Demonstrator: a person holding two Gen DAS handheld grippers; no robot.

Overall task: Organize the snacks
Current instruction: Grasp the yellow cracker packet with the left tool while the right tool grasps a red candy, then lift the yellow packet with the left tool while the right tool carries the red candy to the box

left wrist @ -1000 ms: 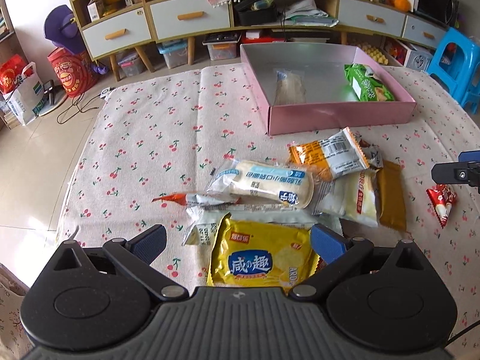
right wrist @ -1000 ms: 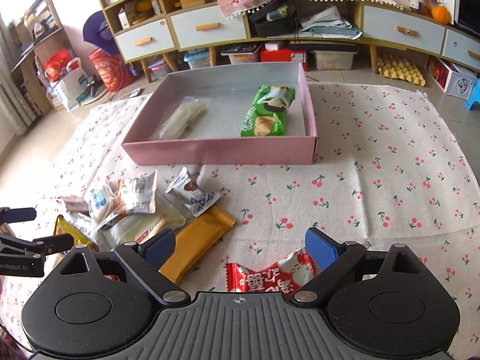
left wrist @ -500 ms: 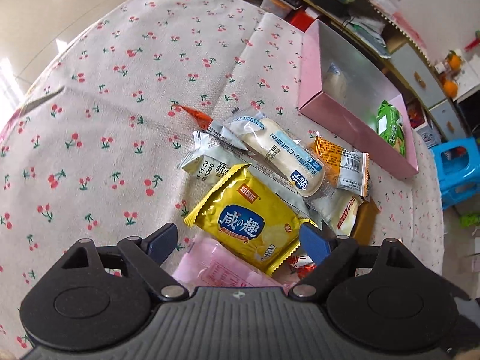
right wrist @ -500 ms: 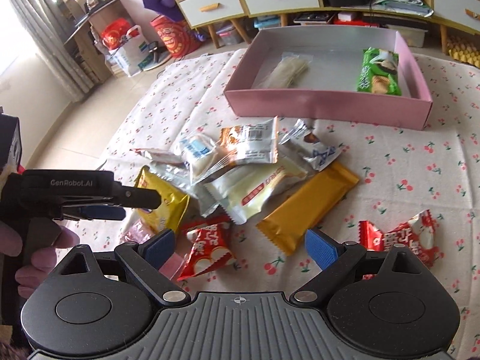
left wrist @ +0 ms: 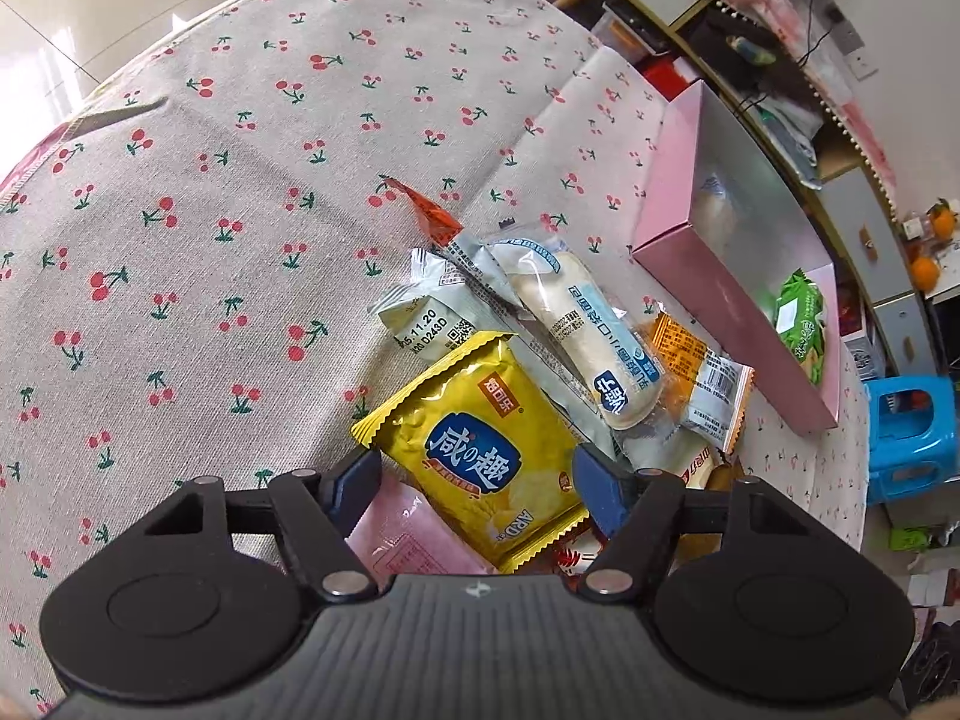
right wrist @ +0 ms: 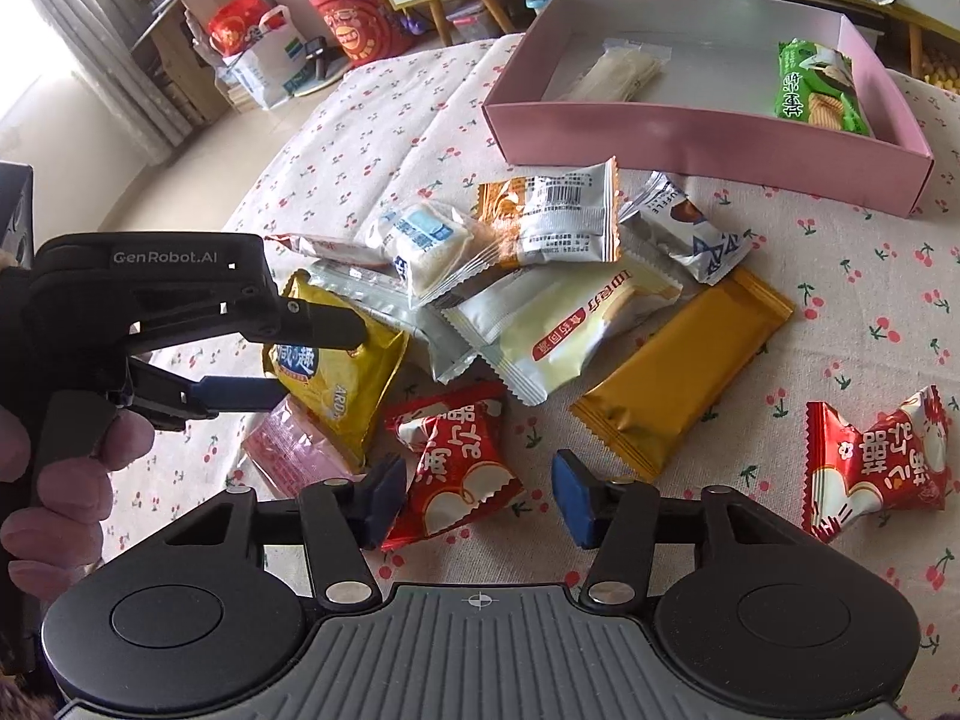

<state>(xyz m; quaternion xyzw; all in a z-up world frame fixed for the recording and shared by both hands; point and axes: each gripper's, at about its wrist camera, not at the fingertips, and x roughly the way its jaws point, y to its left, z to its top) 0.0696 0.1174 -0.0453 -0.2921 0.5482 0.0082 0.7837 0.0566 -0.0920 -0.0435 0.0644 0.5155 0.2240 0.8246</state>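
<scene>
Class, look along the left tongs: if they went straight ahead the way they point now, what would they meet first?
Most likely the yellow snack bag: it lies between the open fingers of the left tongs, with the long white bread packet beyond. Height above it is unclear.

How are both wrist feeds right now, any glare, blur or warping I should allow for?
Left wrist: sharp, heavy fisheye bending, the pink box leans; glare on the floor at top left. Right wrist: window washes out the upper left; foil glints on the orange-and-white packet; red packet readable.
</scene>
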